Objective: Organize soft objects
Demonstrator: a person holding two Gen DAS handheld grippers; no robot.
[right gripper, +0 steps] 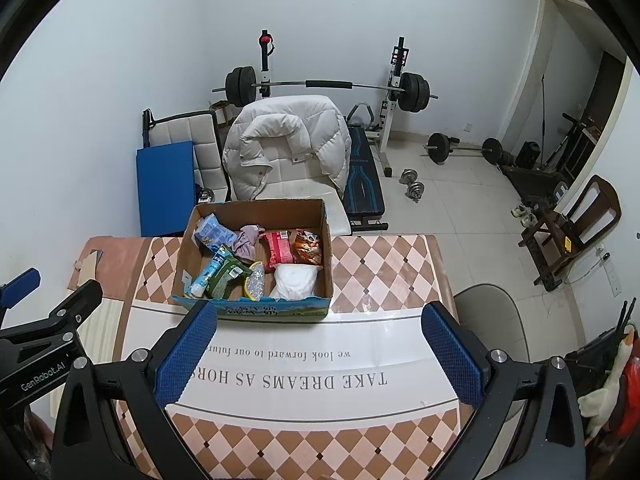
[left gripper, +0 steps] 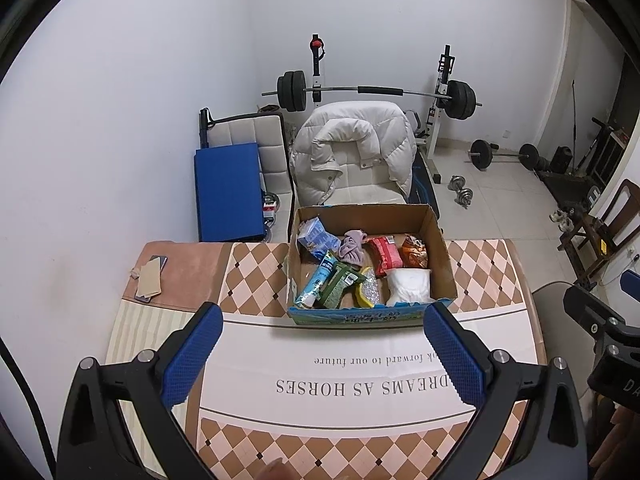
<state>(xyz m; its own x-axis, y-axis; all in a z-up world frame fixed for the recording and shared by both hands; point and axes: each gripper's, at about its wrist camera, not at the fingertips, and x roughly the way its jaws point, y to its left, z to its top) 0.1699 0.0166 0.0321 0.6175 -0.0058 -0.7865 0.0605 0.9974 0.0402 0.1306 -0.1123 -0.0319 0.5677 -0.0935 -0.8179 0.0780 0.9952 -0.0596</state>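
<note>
A cardboard box (left gripper: 442, 252) (right gripper: 184, 256) stands on the table's far half. Inside lie a white soft bag (left gripper: 408, 286) (right gripper: 296, 280), a mauve cloth (left gripper: 352, 246) (right gripper: 248, 242), a red packet (left gripper: 384, 254) (right gripper: 280, 250), an orange packet (left gripper: 414, 252), a green packet (left gripper: 338, 286) (right gripper: 226, 276), a blue tube (left gripper: 316, 284) (right gripper: 208, 274), a yellow sponge (left gripper: 366, 292) (right gripper: 256, 280) and a pale blue pack (left gripper: 314, 236) (right gripper: 212, 232). My left gripper (left gripper: 324, 320) hovers open and empty just in front of the box. My right gripper (right gripper: 320, 316) is open and empty, front right of the box.
The table (left gripper: 260, 344) (right gripper: 380, 280) wears a checked cloth with printed text. A phone with a card (left gripper: 150, 276) lies at its far left. Behind stand a chair with a white puffer jacket (left gripper: 352, 152) (right gripper: 288, 140), a blue pad (left gripper: 228, 192), a barbell rack (right gripper: 328, 86) and dumbbells (right gripper: 412, 184).
</note>
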